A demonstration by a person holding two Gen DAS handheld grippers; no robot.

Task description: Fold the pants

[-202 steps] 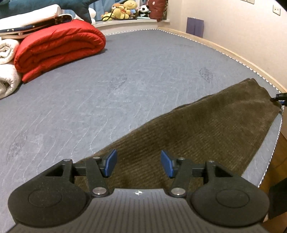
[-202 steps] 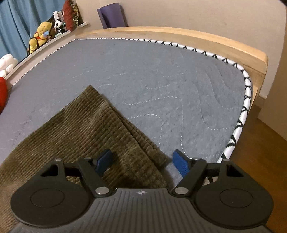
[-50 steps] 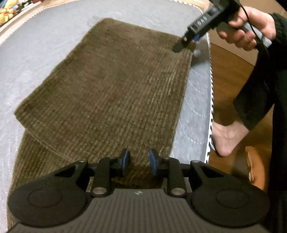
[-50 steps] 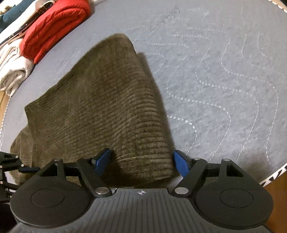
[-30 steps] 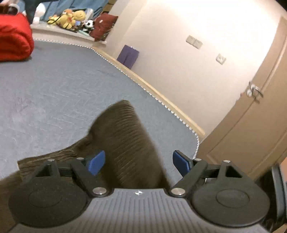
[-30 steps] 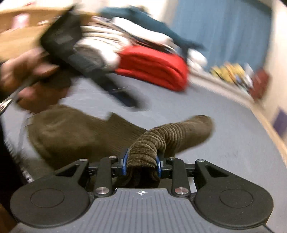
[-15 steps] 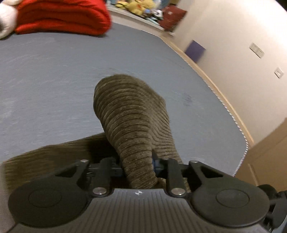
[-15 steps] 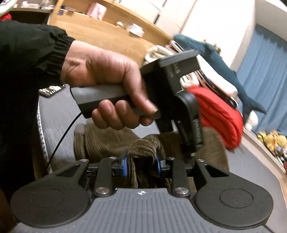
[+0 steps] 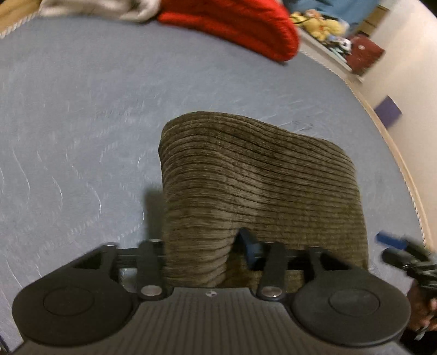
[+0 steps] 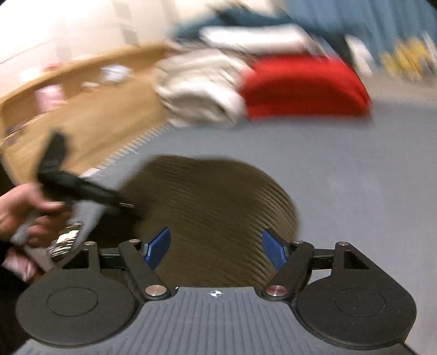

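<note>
The brown corduroy pants (image 9: 259, 177) lie folded on the grey mattress (image 9: 82, 123). In the left wrist view my left gripper (image 9: 207, 251) stands open, with a fold of the pants still lying between its fingers against the left one. The right gripper's blue tip shows at the right edge (image 9: 387, 240). In the blurred right wrist view my right gripper (image 10: 215, 248) is open and empty, just in front of the pants (image 10: 213, 202). The left gripper (image 10: 82, 191), held in a hand, is at the left.
A folded red blanket (image 9: 240, 24) and pale folded bedding (image 10: 196, 87) lie at the far end of the mattress. A wooden headboard (image 10: 82, 109) stands at the left. Stuffed toys (image 9: 316, 24) sit on a ledge. The mattress edge (image 9: 409, 185) runs along the right.
Both grippers have opened and let go of the pants fold. The pants have dropped flatter on the mattress. The right gripper has swung away from the left hand.
</note>
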